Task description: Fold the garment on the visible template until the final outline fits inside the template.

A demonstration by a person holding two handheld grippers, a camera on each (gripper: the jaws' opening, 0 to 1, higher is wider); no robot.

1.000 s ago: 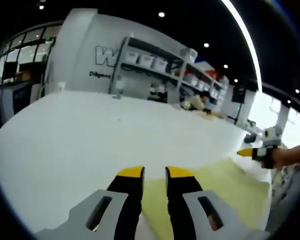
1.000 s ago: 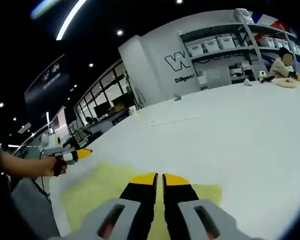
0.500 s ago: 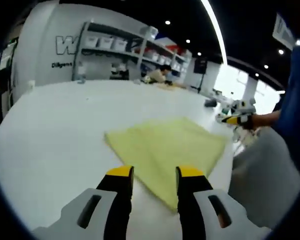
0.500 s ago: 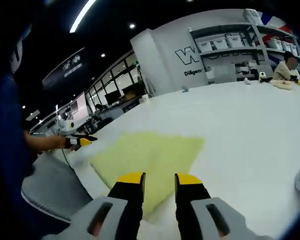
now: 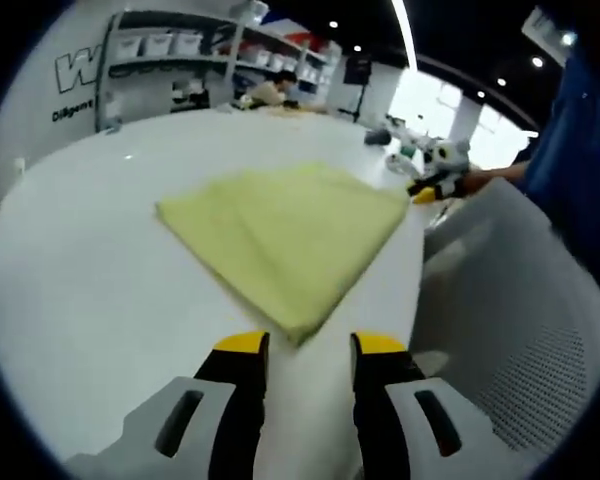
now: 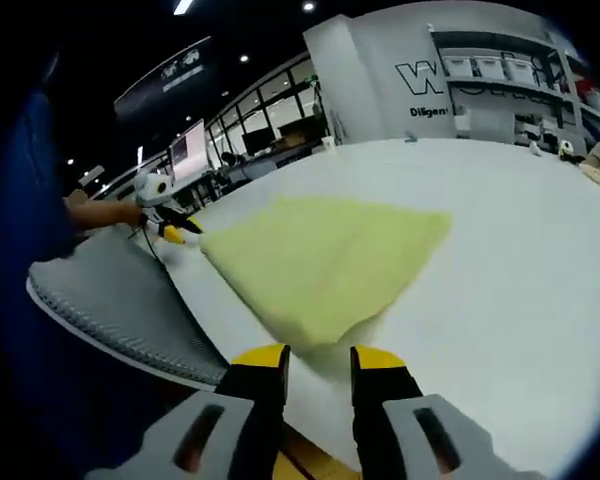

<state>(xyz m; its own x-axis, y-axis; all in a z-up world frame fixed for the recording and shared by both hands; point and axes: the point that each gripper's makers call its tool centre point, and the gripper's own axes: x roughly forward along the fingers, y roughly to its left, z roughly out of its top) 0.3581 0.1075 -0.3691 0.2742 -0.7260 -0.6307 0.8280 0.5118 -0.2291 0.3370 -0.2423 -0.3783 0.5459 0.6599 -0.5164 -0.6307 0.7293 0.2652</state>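
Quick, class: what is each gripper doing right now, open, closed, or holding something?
Left gripper: open, holding nothing, jaws just short of the yellow garment.
Right gripper: open, holding nothing.

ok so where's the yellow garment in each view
Left gripper view: the yellow garment lies folded mid-frame on the white table, its near corner just ahead of the open left gripper.
Right gripper view: centre frame, just beyond the open right gripper.
Shared landmark: the wall lettering.
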